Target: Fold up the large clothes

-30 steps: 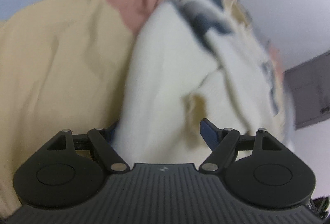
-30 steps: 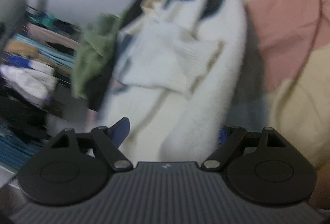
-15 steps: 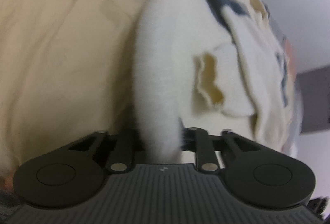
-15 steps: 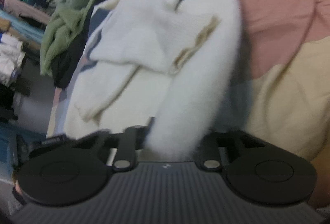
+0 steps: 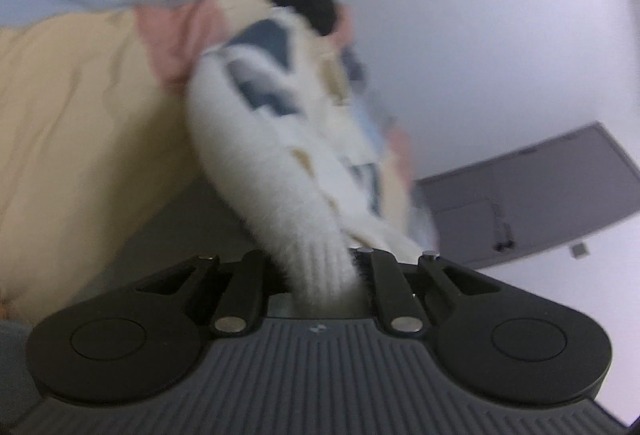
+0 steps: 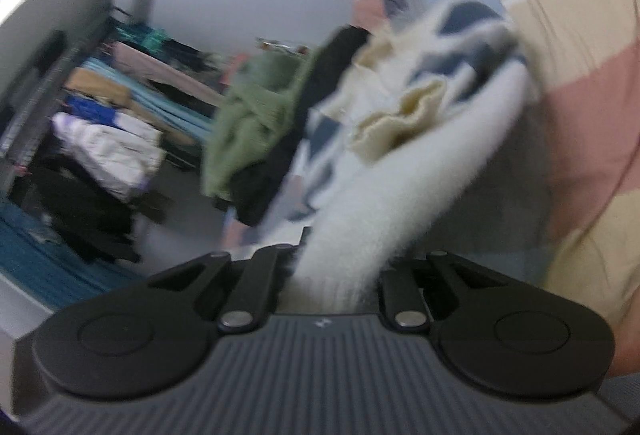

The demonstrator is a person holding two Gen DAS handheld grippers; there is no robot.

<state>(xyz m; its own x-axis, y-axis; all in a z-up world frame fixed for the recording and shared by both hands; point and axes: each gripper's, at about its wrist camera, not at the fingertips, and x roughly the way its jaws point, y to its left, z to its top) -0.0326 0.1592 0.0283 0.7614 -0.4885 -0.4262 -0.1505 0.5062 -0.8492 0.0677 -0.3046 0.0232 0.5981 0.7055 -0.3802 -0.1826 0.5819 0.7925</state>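
A fluffy cream sweater with navy and grey patches (image 5: 276, 139) lies on a bed and is stretched up toward both cameras. My left gripper (image 5: 320, 275) is shut on its ribbed hem, which fills the gap between the jaws. In the right wrist view the same sweater (image 6: 404, 171) rises off the bed. My right gripper (image 6: 336, 275) is shut on another part of its ribbed edge. A folded cream cuff (image 6: 400, 115) lies on top of the sweater body. The fingertips of both grippers are hidden by the fabric.
The bedcover (image 5: 80, 123) has yellow, pink and light blue blocks; it also shows in the right wrist view (image 6: 576, 83). A green garment (image 6: 256, 115) and a black one (image 6: 280, 155) lie at the bed's far end. A rack of clothes (image 6: 100, 131) stands beyond. A grey door (image 5: 532, 195) is in the wall.
Both grippers went from open around the sweater edge to shut on it. They have since lifted the fabric off the bed, and both views tilted up toward the room.
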